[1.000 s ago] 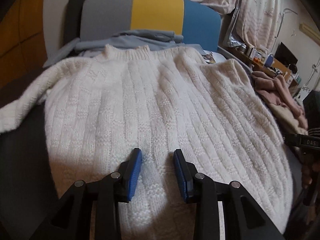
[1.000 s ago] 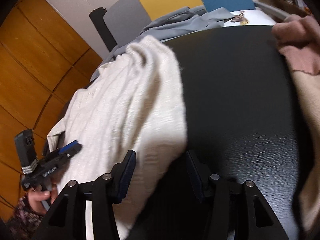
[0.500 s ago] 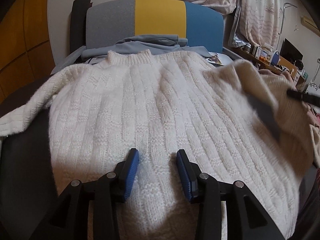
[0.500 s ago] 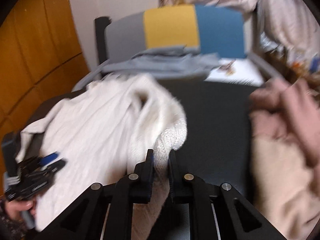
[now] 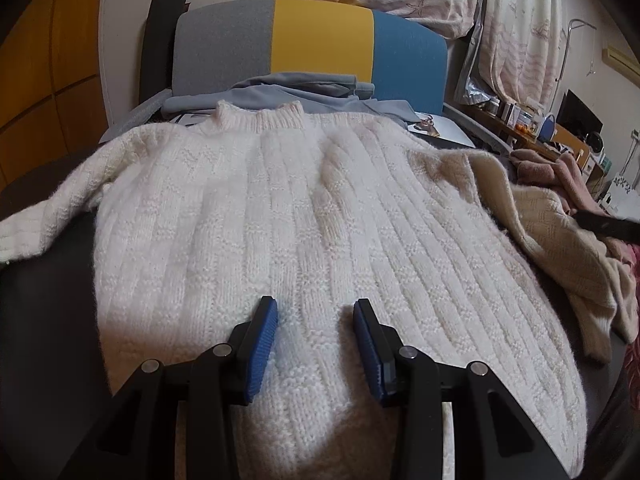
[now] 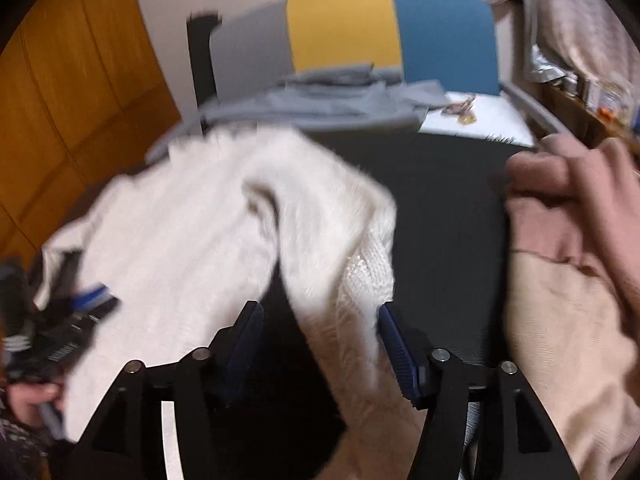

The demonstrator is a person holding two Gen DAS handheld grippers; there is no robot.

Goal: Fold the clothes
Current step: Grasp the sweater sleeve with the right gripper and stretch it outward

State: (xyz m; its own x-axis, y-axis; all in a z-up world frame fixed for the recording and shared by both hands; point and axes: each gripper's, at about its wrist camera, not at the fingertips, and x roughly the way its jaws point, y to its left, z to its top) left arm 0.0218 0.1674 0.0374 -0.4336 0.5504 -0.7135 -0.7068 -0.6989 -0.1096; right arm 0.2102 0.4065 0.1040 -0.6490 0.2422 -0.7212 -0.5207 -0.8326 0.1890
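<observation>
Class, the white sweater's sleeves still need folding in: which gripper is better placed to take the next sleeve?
Probably the right gripper: the white sweater has a sleeve lying between its open jaws.

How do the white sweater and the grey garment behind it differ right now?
The white sweater is a thick ribbed knit; the grey garment is smooth and thin. The sweater lies spread flat across the dark surface, with one sleeve folded in at the right; the grey garment sits bunched in layers against the tricolour chair back. The sweater looks much larger in view. Neither is gripped.
</observation>
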